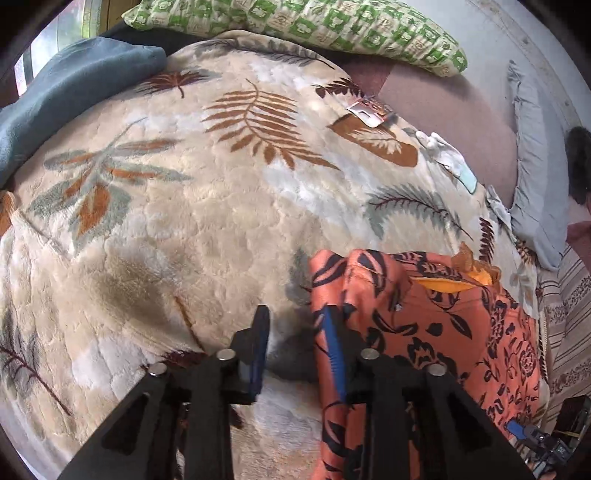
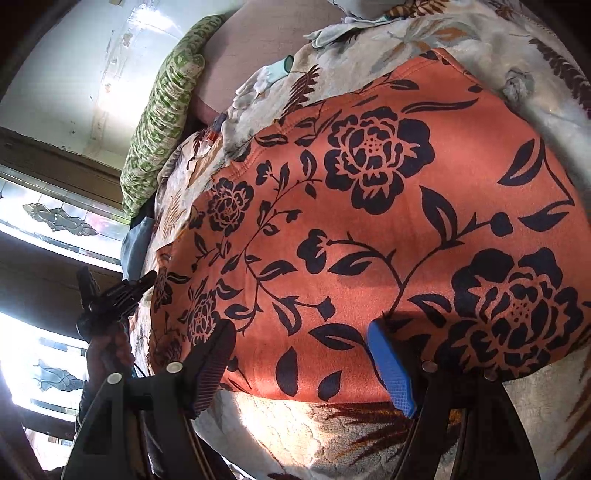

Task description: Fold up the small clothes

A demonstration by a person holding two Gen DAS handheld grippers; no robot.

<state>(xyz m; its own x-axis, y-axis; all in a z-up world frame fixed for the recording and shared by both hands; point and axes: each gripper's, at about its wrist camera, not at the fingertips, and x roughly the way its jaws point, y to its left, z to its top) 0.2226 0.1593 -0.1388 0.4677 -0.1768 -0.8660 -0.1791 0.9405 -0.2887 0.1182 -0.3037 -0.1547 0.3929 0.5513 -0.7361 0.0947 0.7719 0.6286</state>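
An orange garment with a black flower print (image 2: 369,221) lies spread on a beige leaf-patterned blanket (image 1: 184,221). In the left wrist view the garment (image 1: 424,332) is at the lower right, its left edge bunched up. My left gripper (image 1: 295,332) is open at that edge, with the right finger against the cloth and the left finger over the blanket. My right gripper (image 2: 303,350) is open wide, just above the garment's near edge, holding nothing. The left gripper also shows in the right wrist view (image 2: 110,295) at the garment's far end.
A green patterned pillow (image 1: 314,26) lies at the head of the bed. A blue-grey cloth (image 1: 66,96) sits at the far left. Small white clothes (image 1: 443,151) and a grey pillow (image 1: 535,184) lie to the right. A window (image 2: 44,221) is behind the left gripper.
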